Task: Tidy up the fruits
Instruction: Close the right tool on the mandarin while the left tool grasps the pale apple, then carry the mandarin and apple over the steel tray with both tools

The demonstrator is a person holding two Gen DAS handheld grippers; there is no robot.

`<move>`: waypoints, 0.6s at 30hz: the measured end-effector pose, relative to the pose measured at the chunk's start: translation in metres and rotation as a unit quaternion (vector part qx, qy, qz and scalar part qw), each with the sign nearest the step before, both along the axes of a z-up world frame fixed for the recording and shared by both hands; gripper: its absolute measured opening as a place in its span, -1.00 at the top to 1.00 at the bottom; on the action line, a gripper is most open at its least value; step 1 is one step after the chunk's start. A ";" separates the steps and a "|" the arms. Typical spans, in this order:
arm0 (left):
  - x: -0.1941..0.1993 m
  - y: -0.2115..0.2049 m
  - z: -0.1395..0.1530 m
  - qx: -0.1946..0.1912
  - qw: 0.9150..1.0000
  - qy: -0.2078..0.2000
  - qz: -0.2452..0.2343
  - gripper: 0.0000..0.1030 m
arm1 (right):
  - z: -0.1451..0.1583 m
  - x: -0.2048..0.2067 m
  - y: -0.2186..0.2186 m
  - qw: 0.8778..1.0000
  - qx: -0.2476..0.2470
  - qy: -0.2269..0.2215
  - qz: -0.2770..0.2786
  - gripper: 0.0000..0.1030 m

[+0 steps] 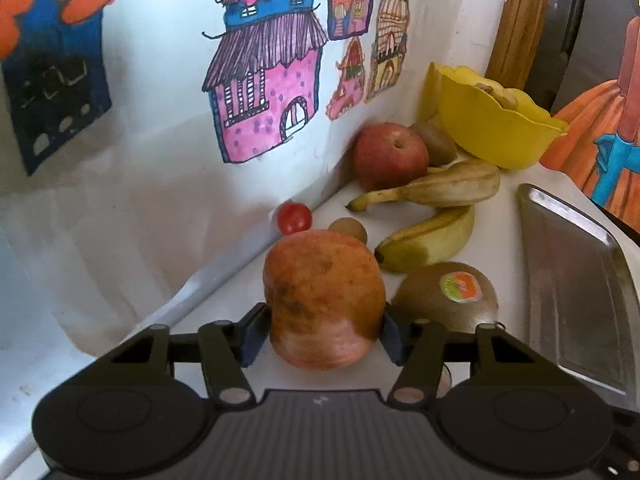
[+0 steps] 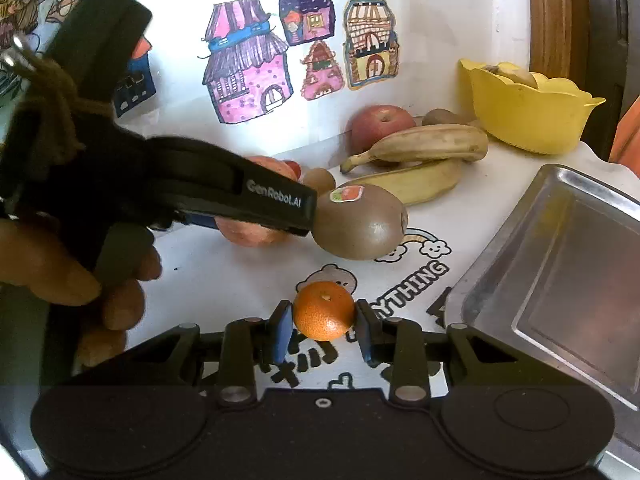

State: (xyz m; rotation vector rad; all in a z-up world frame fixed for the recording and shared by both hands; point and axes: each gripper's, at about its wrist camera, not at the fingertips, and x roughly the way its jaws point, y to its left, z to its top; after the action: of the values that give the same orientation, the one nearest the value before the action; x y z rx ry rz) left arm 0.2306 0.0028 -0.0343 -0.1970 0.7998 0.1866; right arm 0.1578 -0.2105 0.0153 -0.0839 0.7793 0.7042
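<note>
Orange-red apple (image 1: pixel 324 300) clamped between fingers of left gripper (image 1: pixel 322 334), raised just off counter (image 1: pixel 504 196). Small mandarin (image 2: pixel 325 310) pinched between closed fingers of right gripper (image 2: pixel 324 330), low over printed counter sheet. Stickered kiwi (image 2: pixel 360 222) seen just beyond mandarin, touching left gripper's tip. Steel tray (image 2: pixel 560 264) lying right of mandarin. Two bananas (image 2: pixel 424 148), red apple (image 2: pixel 380 122) and yellow bowl (image 2: pixel 528 120) grouped behind kiwi, near wall.
</note>
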 end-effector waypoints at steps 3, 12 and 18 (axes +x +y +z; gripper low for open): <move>0.002 -0.002 0.000 0.009 1.000 -0.002 -0.004 -0.19 | -0.002 0.001 -0.003 1.000 0.005 -0.002 0.000 0.31; -0.022 -0.005 -0.001 -0.005 1.000 -0.015 -0.015 -0.18 | 0.001 -0.003 -0.012 1.000 0.019 0.000 -0.002 0.31; -0.048 -0.020 -0.001 -0.015 0.998 -0.024 -0.050 -0.18 | 0.009 -0.010 -0.035 0.999 0.024 -0.015 -0.016 0.31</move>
State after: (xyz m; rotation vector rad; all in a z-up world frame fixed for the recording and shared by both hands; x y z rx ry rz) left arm 0.1829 -0.0171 -0.0357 -0.1887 0.7636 0.0747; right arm 0.1475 -0.2452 0.0240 -0.0382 0.7338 0.6906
